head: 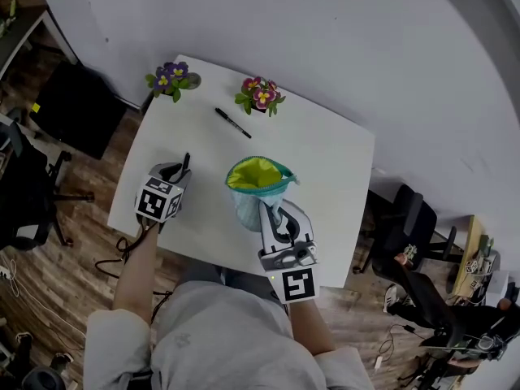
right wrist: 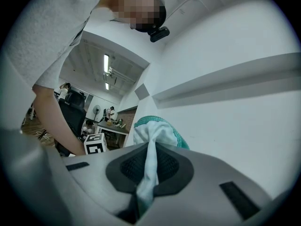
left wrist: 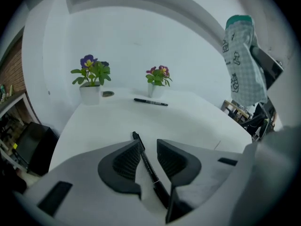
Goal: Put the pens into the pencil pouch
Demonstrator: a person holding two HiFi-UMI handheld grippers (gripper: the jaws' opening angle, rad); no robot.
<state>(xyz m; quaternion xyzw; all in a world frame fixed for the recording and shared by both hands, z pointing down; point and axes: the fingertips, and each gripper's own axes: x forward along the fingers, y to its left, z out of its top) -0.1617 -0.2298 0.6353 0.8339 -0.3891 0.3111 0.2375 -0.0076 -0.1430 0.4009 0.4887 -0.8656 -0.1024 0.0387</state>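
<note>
- Left gripper (left wrist: 149,144): jaws apart, straddling a pen (left wrist: 147,166) that lies on the worktop (left wrist: 188,121); not squeezing it.
- Right gripper (right wrist: 150,149): clamped on the pouch (right wrist: 157,126) wall, holding it upright with the mouth open, at 3 o'clock of the left gripper.
- Second pen (head: 233,123): on the worktop at 11 o'clock of the pouch.
- Step, as I read it: pen pickup. Next: close squarely on the pen, lift it, tip it into the mouth.

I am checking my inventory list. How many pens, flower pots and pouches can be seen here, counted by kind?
Pens: 2 (the second pen lies nearer the person)
Flower pots: 2
Pouch: 1
Total: 5
</note>
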